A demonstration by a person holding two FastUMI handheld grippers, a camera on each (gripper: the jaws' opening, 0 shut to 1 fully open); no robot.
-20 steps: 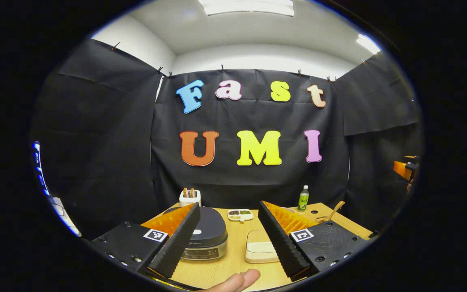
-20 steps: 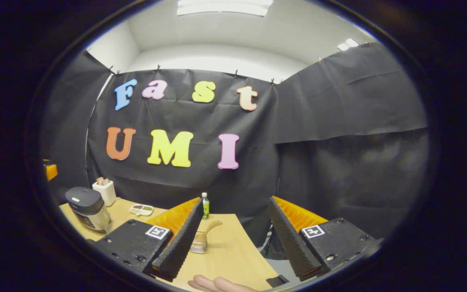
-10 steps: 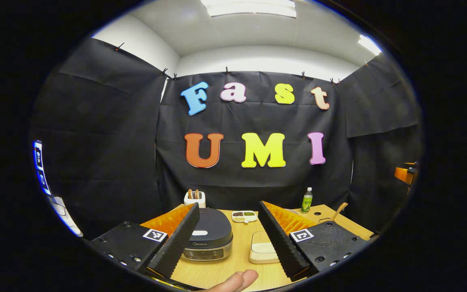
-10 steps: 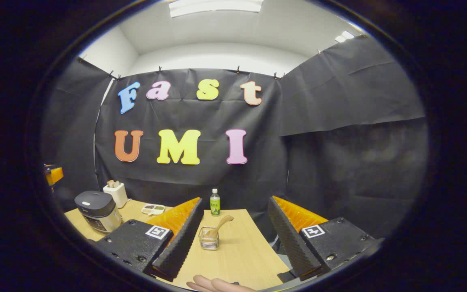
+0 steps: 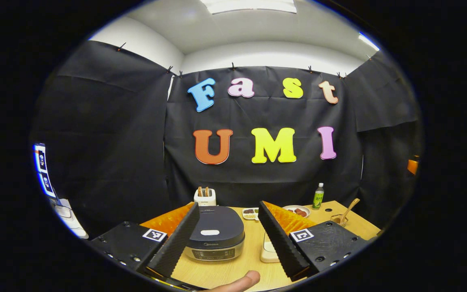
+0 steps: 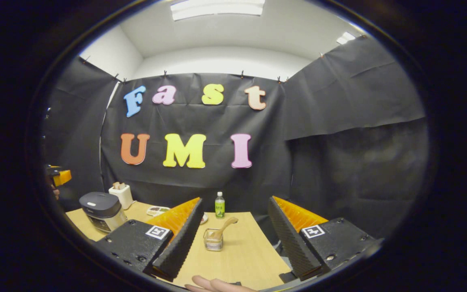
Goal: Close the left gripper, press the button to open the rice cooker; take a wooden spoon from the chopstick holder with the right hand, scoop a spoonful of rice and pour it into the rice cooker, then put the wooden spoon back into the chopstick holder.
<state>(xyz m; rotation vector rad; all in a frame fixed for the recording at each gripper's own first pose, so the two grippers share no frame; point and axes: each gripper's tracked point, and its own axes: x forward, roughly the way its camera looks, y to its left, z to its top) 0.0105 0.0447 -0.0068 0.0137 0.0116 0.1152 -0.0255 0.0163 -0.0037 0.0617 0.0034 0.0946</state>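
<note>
Left gripper (image 5: 228, 239): it was wide open and held nothing. It hung over the near edge of the light wooden surface (image 5: 253, 233).
Rice cooker: the dark, round-cornered rice cooker with a silver band (image 5: 215, 235) sat between the left gripper's fingers, at 12 o'clock from them. Its lid was down.
Button: the small white oval button (image 5: 210, 232) was on top of the lid. It looked hard and smooth, so I think closed tips should push straight down on its middle.
Right gripper (image 6: 233, 243): it was wide open too, with nothing in it.
Wooden spoon: the pale wooden spoon with a curved handle (image 6: 225, 226) stood leaning in the small see-through chopstick holder (image 6: 213, 240), at 12 o'clock from the right gripper.
How the spoon may handle: it looked light and stiff. The best place to pinch seemed to be the handle above the rim. The holder looked light and could tip.
Rice: the shallow pale tray (image 5: 266, 250) beside the cooker may hold it; I could not tell.
</note>
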